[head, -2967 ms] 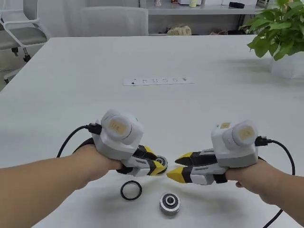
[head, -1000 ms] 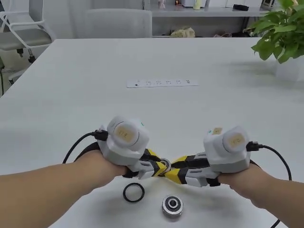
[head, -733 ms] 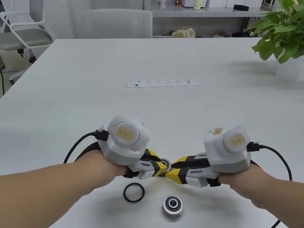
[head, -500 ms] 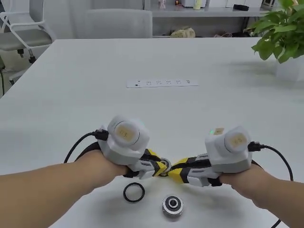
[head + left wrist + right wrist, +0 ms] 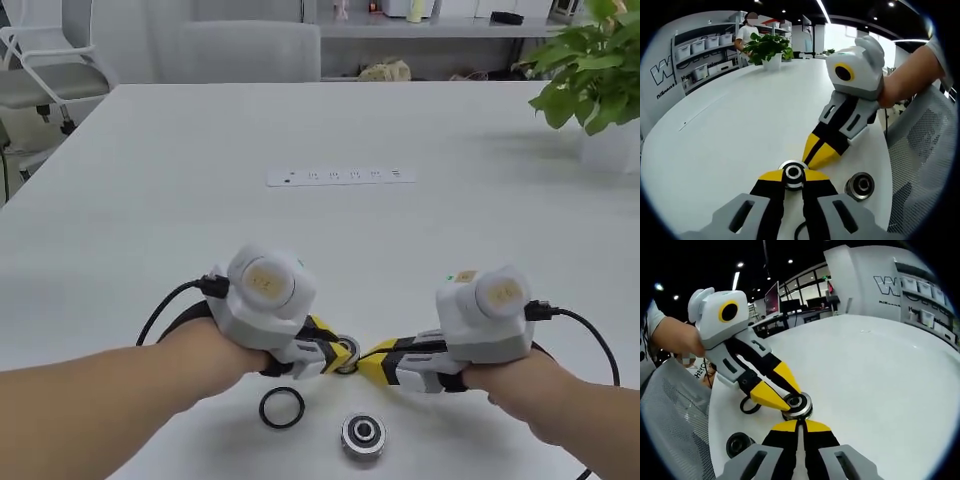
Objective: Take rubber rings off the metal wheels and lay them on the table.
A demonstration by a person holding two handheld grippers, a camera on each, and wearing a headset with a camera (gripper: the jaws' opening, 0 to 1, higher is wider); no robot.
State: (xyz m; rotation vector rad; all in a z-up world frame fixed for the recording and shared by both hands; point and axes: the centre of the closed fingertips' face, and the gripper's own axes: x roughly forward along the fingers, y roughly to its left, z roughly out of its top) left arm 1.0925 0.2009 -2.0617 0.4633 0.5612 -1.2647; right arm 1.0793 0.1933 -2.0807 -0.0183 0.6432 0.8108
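Note:
A small metal wheel [image 5: 346,352] with a dark rubber rim is held just above the white table [image 5: 320,230]. My left gripper [image 5: 336,355] is shut on it, and the wheel [image 5: 793,172] sits between its yellow tips. My right gripper [image 5: 366,362] faces it from the right with its jaws shut, the tips pinching the rubber at the wheel's [image 5: 797,404] near edge. A loose black rubber ring [image 5: 262,408] lies on the table below my left hand. A second metal wheel [image 5: 362,433] lies flat near the front edge.
A white power strip [image 5: 340,177] lies mid-table. A potted plant [image 5: 590,70] stands at the far right. Grey chairs [image 5: 245,50] stand behind the table's far side. Black cables trail from both grippers toward the front edge.
Three seconds ago the right gripper was open and apart from the wheel. It closed in and shut at the wheel's rim, and over the last half second it has drawn slightly to the right.

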